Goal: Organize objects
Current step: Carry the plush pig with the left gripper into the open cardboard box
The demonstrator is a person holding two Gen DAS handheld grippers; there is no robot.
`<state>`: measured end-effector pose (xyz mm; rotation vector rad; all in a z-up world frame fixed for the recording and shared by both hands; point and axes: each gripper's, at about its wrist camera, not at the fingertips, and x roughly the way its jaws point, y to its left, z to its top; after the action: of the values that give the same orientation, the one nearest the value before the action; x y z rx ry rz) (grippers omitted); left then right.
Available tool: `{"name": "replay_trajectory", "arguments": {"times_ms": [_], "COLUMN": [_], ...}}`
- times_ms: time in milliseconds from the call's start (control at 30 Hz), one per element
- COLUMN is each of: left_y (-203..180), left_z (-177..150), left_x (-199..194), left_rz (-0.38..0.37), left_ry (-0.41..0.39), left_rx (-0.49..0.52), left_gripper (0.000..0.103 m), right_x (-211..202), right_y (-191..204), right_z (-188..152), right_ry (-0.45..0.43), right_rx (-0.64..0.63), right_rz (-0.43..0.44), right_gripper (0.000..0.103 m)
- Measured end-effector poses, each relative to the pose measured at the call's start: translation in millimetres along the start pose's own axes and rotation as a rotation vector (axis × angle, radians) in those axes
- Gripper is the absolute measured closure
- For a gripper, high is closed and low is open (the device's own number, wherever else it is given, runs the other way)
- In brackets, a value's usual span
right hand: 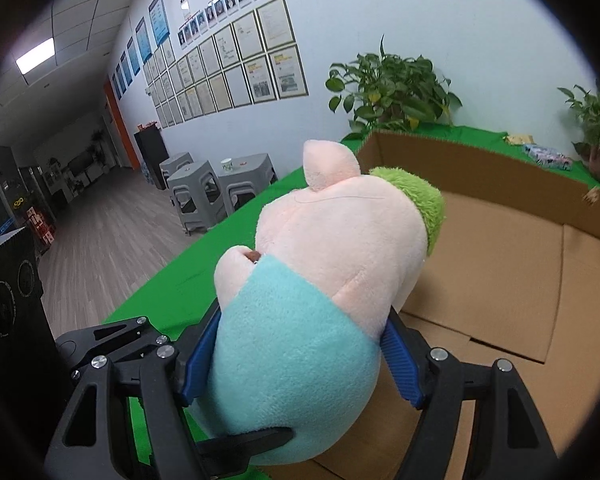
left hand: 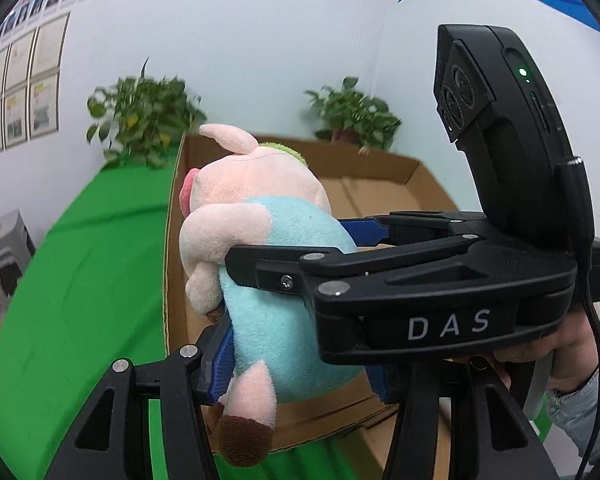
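1. Green cloth (left hand: 80, 280) covers the table to the left of my left claw (left hand: 300, 368), and it is bare there.
2. My left claw pinches the plush pig (left hand: 276, 280) at its turquoise belly; one blue pad (left hand: 220, 364) presses on the left flank, and the other shows at the right behind the toy.
3. The pig hangs between the fingers, above the near wall of the cardboard box (left hand: 384, 184), with its head pointing away from the claw and its brown foot hanging down.
4. My right claw (right hand: 300, 356) comes from the right side and also pinches the same belly, crosswise to the left one; its black finger lies over the turquoise fabric.
5. Ahead of both claws the box is open, and I see nothing on its floor.
6. I judge the risk is in the double grip: if the two claws move apart or turn differently, the soft body may stretch or slip out.
7. If I release too early, the pig may fall on the box wall and roll onto the cloth.
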<state>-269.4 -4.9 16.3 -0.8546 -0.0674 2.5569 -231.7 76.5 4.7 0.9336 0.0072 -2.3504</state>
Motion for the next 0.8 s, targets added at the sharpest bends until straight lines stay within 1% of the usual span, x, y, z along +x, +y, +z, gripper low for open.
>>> {"name": "replay_trajectory", "arguments": {"times_ms": [100,167,267,333,400,500,567,600,633,700,733,800], "left_y": [13.8,26.1,38.5,43.8,46.9,49.6,49.9,50.8,53.4,62.8,70.1,80.9], "left_z": [-17.6,-35.0,-51.9,-59.0,-64.7,-69.3,-71.3,-73.0,-73.0,-72.4,-71.5,-74.4], "left_x": [12.6,16.8,21.3,24.5,19.2,-3.5,-8.8,-8.9,-7.3,-1.3,0.9,2.0], "left_rz": [0.006,0.005,0.015,0.036,0.032,0.021,0.044,0.061,0.082,0.121,0.114,0.091], "left_ry": [0.04,0.066,0.091,0.106,0.094,0.034,0.045,0.046,0.048,0.072,0.074,0.069], "left_rx": [-0.022,-0.046,-0.085,-0.09,-0.096,-0.118,-0.101,-0.09,-0.083,-0.091,-0.112,-0.149], "left_gripper": [0.052,0.051,0.045,0.043,0.042,0.043,0.043,0.041,0.041,0.041,0.041,0.041], "right_x": [14.1,22.0,32.5,36.0,35.2,34.0,33.4,34.1,34.3,35.7,35.6,33.0], "right_y": [-3.8,-2.8,-2.6,-0.6,2.8,-1.8,0.6,2.2,3.4,-0.1,-3.0,-7.8], "right_z": [-8.6,-13.1,-19.2,-22.1,-22.7,-21.1,-19.9,-19.4,-19.4,-19.0,-18.4,-16.2], "right_ry": [0.029,0.047,0.067,0.068,0.062,0.068,0.08,0.087,0.093,0.098,0.109,0.128], "right_rx": [0.017,0.014,0.022,0.013,-0.007,0.022,0.024,0.022,0.023,0.041,0.06,0.087], "right_rz": [0.009,0.009,0.014,0.004,-0.012,-0.009,-0.021,-0.03,-0.033,-0.025,-0.01,0.006], "right_gripper": [0.031,0.031,0.031,0.031,0.031,0.03,0.026,0.025,0.021,0.016,0.013,0.013]}}
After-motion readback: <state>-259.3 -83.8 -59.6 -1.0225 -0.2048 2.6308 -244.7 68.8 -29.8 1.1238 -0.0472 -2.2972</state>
